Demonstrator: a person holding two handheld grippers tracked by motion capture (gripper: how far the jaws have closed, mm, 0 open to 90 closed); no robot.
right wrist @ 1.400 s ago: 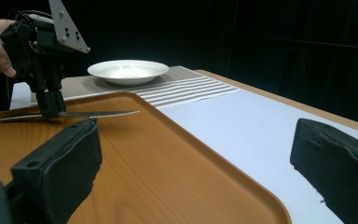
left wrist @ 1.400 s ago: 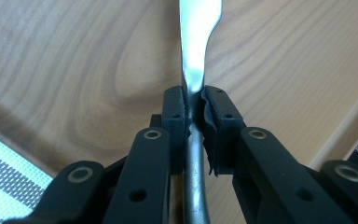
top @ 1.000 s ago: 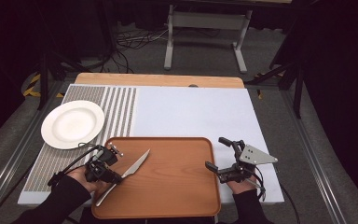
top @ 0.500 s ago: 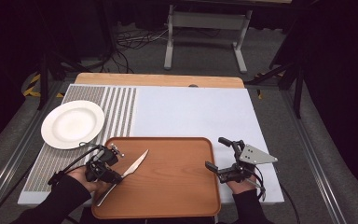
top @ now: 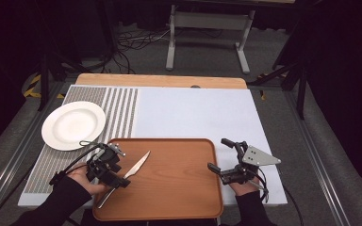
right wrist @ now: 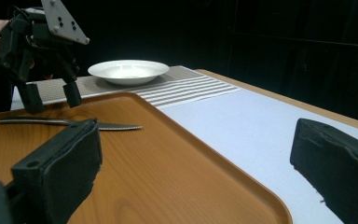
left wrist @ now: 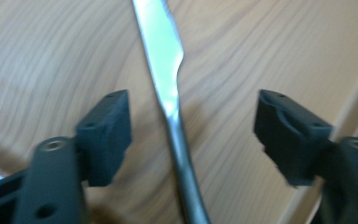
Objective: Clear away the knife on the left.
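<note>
A silver table knife [top: 135, 165] lies on the wooden tray [top: 179, 193], blade toward the far right. My left gripper [top: 121, 168] stands over its handle at the tray's left edge. Its jaws have just been opening. In the left gripper view the knife [left wrist: 168, 84] runs between the pads of the left gripper [left wrist: 193, 121] and touches neither. My right gripper [top: 218, 154] rests at the tray's right edge, open and holding nothing. The right gripper view looks across the tray [right wrist: 168, 177] past the right gripper [right wrist: 200, 154] to the knife [right wrist: 70, 122] and the left gripper [right wrist: 51, 102].
A white plate [top: 73, 125] sits on the striped left part of the white mat [top: 193, 113], beyond the tray's left corner; the right gripper view has the plate [right wrist: 128, 70] too. Table edges run close on both sides. Dark floor, cables and a metal stand lie behind.
The left gripper's jaws have spread apart and let go of the knife's handle. The knife lies where it was. Neither hand has moved.
</note>
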